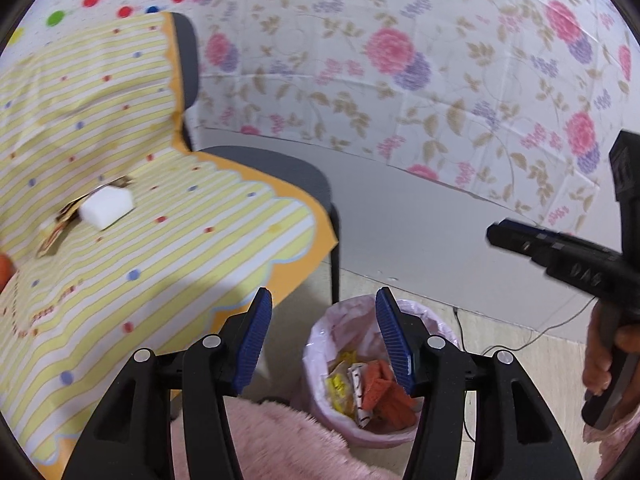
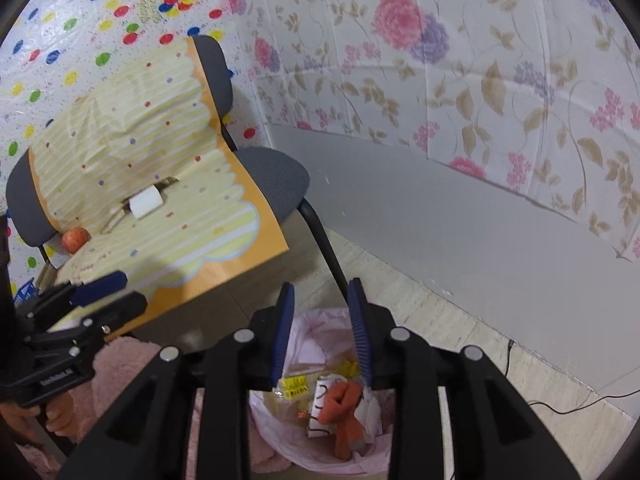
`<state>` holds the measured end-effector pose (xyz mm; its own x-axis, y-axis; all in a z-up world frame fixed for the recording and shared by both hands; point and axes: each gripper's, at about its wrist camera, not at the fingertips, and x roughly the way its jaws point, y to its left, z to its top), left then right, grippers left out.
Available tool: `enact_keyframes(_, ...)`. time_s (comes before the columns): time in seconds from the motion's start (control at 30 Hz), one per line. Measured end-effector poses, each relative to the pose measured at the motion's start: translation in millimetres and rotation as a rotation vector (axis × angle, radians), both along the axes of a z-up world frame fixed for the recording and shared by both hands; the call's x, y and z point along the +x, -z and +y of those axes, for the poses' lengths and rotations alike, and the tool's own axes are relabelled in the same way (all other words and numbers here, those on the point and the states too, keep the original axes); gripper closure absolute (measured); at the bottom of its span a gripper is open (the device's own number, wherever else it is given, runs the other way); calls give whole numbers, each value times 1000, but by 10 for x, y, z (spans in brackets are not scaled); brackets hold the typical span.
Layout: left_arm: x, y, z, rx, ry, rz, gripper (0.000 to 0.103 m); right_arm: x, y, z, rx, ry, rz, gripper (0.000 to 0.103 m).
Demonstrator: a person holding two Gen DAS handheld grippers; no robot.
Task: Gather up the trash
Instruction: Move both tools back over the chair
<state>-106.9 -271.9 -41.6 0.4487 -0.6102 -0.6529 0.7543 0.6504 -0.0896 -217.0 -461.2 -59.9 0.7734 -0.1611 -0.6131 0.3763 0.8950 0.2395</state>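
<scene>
A small bin [image 1: 320, 332] lined with a pink bag stands on the floor, also in the right wrist view [image 2: 308, 328]. It holds an orange cloth [image 2: 344, 404], yellow wrappers [image 1: 340, 384] and white paper. My left gripper [image 1: 322, 340] is open and empty above the bin. My right gripper [image 2: 322, 328] is open and empty over the bin too. On the chair's striped yellow cover [image 1: 168, 264] lie a white sponge block [image 1: 106, 206] and a brown wrapper [image 1: 66, 216]; both show in the right wrist view, the block [image 2: 146, 202] on the seat.
A grey chair [image 2: 276, 176] stands against floral and dotted wall sheets. An orange fruit [image 2: 75, 239] sits at the seat's left end. A pink fluffy rug [image 1: 280, 440] lies by the bin. A black cable [image 2: 560, 404] runs along the floor at right.
</scene>
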Motion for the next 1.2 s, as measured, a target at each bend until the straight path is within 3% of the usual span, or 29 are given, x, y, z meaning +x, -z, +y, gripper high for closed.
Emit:
enact_keyframes(0.2, 87, -112, 352, -6, -84, -16, 46, 170, -279, 303, -30, -94, -46, 73)
enact_keyframes(0.3, 169, -193, 567, -15, -151, -38, 36, 326, -370, 464, -40, -142, -57, 65)
enact_keyframes(0.47, 349, -345, 957, -39, -253, -67, 36, 644, -464, 771, -70, -240, -42, 61)
enact_keyframes(0.63, 658, -416, 1374, -7, -384, -112, 36, 1019, -526, 1064, -95, -319, -30, 60)
enact_keyframes(0.8, 1014, -399, 1699, 33, -481, -115, 35, 1403, -584, 1256, -114, -367, -37, 55)
enact_keyframes(0.93, 1312, -364, 1889, 55, -543, -128, 22, 1769, -603, 1362, -111, -401, -39, 55)
enact_keyframes(1.07, 1616, -253, 1926, 101, -561, -120, 21, 2114, -574, 1414, -106, -412, -35, 41)
enact_keyframes(1.2, 1951, -99, 1846, 149, -545, -115, 21, 2451, -491, 1426, -89, -418, -21, 38)
